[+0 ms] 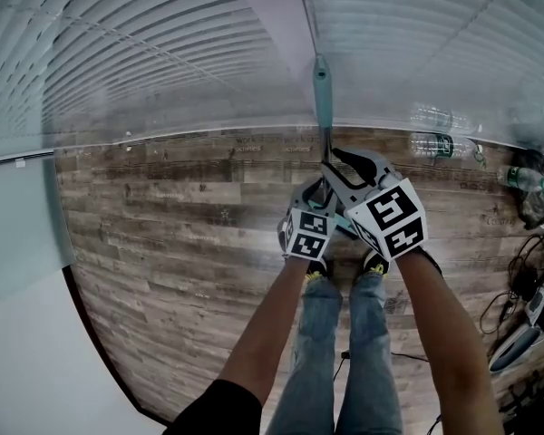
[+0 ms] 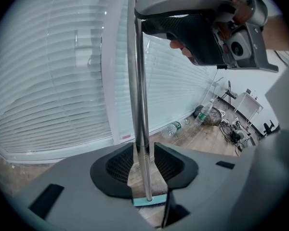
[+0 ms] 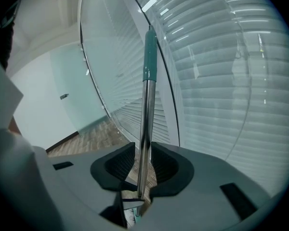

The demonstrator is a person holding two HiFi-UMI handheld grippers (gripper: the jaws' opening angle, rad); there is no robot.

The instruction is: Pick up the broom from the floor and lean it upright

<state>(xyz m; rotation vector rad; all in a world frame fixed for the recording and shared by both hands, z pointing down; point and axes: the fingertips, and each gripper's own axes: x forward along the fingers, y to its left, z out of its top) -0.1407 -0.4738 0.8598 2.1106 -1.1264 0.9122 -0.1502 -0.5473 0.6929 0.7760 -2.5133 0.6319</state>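
The broom stands upright, its teal grip [image 1: 322,89] leaning against the white window post [image 1: 276,25]. Its metal pole [image 2: 137,81] runs down to a teal head [image 2: 149,200] on the wood floor. My left gripper [image 1: 319,190] is lower on the pole and my right gripper [image 1: 341,166] just above it. In the left gripper view the pole passes between the pads of my left gripper [image 2: 143,153] with a thin gap on each side. In the right gripper view the pole [image 3: 145,119] stands between the pads of my right gripper [image 3: 143,160], also unpressed. Both grippers are open around it.
Plastic bottles [image 1: 440,143] lie on the floor along the blinds, with another bottle [image 1: 526,179] and a dark bag at the right. Cables and gear [image 1: 535,306] crowd the right edge. A frosted glass panel [image 1: 18,234] stands at the left. My legs [image 1: 344,352] are directly below the grippers.
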